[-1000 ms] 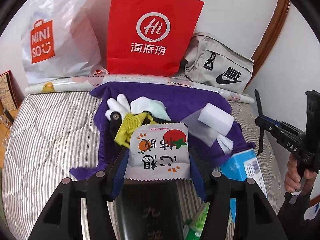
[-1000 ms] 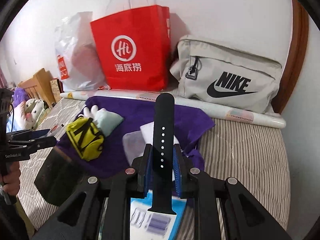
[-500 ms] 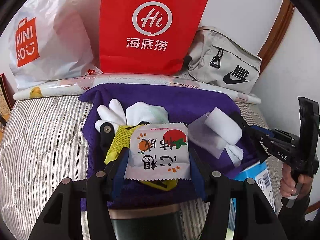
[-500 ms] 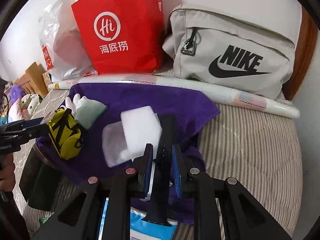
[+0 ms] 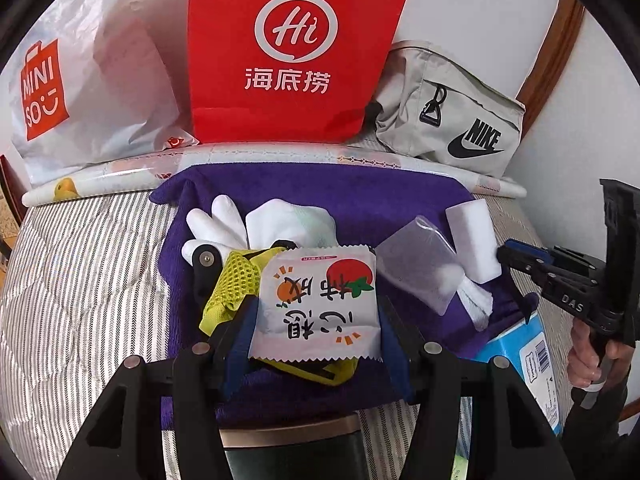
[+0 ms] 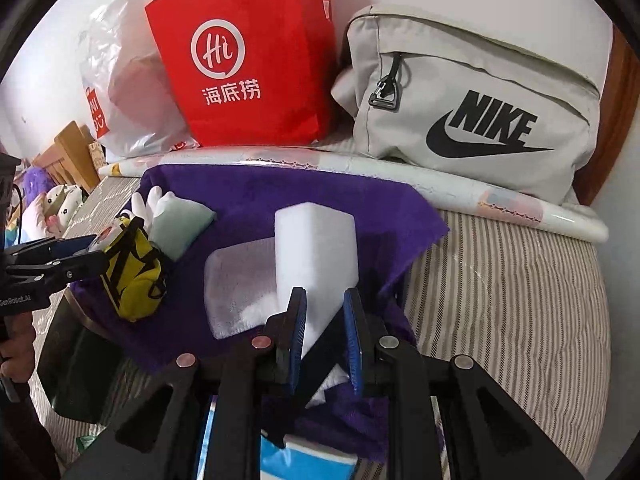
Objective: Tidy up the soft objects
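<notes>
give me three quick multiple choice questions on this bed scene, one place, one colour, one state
1. Where does the white foam block lie?
A. on the floor
B. in a drawer
C. on the purple towel

2. What colour is the paper bag with the Hi logo?
A. red
B. blue
C. green

3. How do the jaws of the left gripper stand?
A. wide open and empty
B. closed on the printed packet
C. closed on a spoon

Answers:
1. C, the block rests on the towel's purple pile.
2. A, its whole front is red with white print.
3. B, the packet sits clamped between both pads.
</notes>
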`<state>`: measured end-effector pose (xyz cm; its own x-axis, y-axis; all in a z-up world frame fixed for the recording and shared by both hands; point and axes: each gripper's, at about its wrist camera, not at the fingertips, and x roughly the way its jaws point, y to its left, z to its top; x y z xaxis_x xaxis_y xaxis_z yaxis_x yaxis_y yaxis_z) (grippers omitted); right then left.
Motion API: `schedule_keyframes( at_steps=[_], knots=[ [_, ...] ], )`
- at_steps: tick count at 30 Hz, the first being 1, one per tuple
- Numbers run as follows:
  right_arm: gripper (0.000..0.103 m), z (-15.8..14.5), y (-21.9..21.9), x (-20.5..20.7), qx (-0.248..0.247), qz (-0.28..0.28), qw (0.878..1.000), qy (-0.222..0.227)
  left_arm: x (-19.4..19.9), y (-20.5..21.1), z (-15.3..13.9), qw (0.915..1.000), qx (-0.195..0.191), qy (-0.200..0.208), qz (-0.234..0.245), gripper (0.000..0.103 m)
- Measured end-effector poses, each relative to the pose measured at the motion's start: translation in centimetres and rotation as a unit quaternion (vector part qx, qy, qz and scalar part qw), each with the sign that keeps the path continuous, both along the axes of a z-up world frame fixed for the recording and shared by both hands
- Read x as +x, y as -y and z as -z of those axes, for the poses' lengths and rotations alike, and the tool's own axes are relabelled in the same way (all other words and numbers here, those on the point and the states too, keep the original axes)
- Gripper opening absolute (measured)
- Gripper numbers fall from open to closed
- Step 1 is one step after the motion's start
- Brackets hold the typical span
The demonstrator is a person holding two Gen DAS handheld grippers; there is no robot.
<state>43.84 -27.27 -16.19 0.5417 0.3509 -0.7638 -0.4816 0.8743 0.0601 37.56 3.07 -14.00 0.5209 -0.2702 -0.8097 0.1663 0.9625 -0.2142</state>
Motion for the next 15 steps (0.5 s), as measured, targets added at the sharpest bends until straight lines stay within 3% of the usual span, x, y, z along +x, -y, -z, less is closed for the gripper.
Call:
schedule_keyframes(
  at_steps=[8, 11, 15],
  knots=[
    [0.022, -0.5, 2.1, -2.2, 0.021, -0.011, 0.999, -0.026, 0.9, 0.3, 0.5, 0.9999, 0.010, -0.007, -0.007, 0.056],
    [0.022, 0.2, 2.6, -3.5, 0.028, -0.025, 0.998, -0.047, 1.1, 0.2, 0.7, 0.9999, -0.006, -0.014, -0.003, 0.057],
    [0.023, 0.5, 2.3, -5.0, 0.014, -0.037, 0.999, -0.031, 1.1, 0.6, 0.8, 0.9997, -0.014, -0.018, 0.006, 0.060]
  ],
)
